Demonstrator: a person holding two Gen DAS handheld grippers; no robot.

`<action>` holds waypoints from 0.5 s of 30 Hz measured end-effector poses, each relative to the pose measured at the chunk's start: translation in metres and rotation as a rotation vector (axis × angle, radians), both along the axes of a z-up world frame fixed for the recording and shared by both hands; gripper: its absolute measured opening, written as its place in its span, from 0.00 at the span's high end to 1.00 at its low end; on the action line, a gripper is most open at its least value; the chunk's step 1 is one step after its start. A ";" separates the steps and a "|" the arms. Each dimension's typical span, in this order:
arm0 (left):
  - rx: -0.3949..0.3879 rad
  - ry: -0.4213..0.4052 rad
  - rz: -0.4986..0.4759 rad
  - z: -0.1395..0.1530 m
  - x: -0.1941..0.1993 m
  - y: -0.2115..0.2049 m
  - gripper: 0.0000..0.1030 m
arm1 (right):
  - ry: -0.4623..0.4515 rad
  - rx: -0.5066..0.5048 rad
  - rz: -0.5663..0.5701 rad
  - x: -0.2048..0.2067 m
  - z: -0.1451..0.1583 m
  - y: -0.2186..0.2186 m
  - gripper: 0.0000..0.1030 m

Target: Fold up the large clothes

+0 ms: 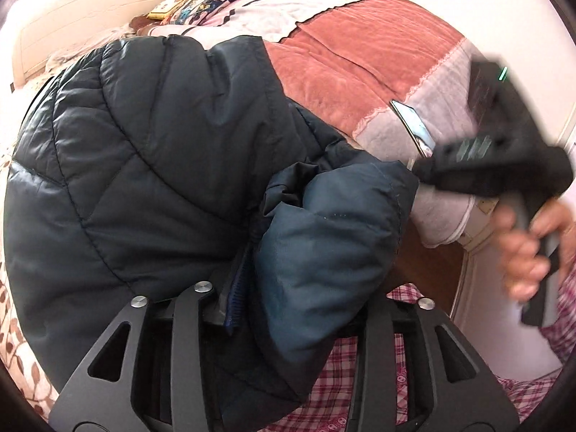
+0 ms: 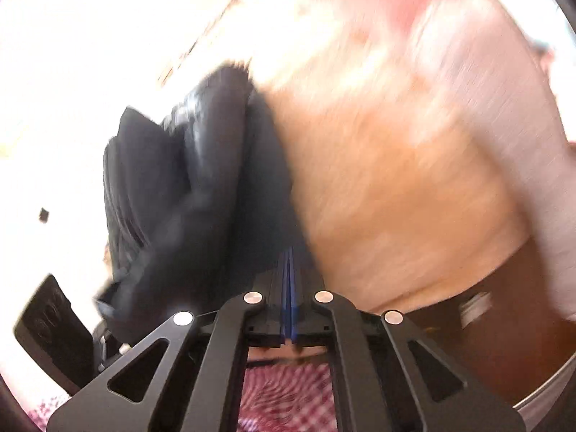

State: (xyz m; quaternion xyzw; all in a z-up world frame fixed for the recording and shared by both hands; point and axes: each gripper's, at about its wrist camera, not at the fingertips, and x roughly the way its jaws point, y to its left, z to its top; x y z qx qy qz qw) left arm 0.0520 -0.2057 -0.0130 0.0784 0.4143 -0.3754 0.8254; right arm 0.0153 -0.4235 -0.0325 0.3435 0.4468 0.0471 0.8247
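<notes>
Item: dark quilted puffer jacket (image 1: 144,151), lying on the bed (image 1: 360,72), bulk spread ahead and to the left of the left tool (image 1: 284,324). One padded sleeve or flap (image 1: 324,237) drapes back toward that tool and over its fingers; which fold it is cannot be told.

Handling, as judged: light for its bulk, soft and springy, with a slick shell likely to slide between pads. Folds will probably puff back open unless pressed flat. Best taken at a stitched hem, cuff or seam, where the fabric is thinner and firmer.

Left tool: jaws stand partly apart, jacket fabric lying between them; no pad can be seen pressing on it.

Right tool (image 2: 289,288): blue pads together, nothing visible between them. In its own blurred view the jacket (image 2: 172,194) lies ahead and to its left, apart from the tips. From the left view, the right tool (image 1: 504,165) sits beyond the sleeve's far end, gripped by a hand (image 1: 529,244).

Also present: pink patchwork bedcover, checked clothing below both tools.
</notes>
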 end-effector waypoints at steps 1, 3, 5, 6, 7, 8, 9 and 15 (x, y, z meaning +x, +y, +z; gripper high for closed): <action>-0.002 0.003 -0.004 0.001 -0.001 -0.002 0.59 | -0.045 -0.019 0.010 -0.001 0.017 0.004 0.98; -0.008 0.013 -0.016 0.003 -0.003 -0.007 0.50 | -0.116 -0.042 0.053 -0.005 0.044 0.013 0.98; -0.022 0.026 -0.024 0.003 -0.002 -0.009 0.44 | -0.153 -0.008 0.133 0.003 0.059 0.028 0.98; -0.029 0.034 -0.030 0.004 -0.004 -0.009 0.42 | -0.157 0.000 0.179 0.012 0.065 0.039 0.98; -0.031 0.041 -0.037 0.005 -0.004 -0.010 0.40 | -0.149 0.003 0.214 0.021 0.067 0.050 0.98; -0.037 0.050 -0.049 0.006 -0.005 -0.010 0.38 | -0.142 0.016 0.254 0.029 0.068 0.059 0.98; -0.044 0.055 -0.055 0.007 -0.005 -0.011 0.36 | -0.132 0.028 0.286 0.032 0.065 0.063 0.98; -0.075 0.121 -0.130 0.010 -0.015 -0.003 0.34 | 0.056 -0.054 0.326 0.081 0.023 0.089 1.00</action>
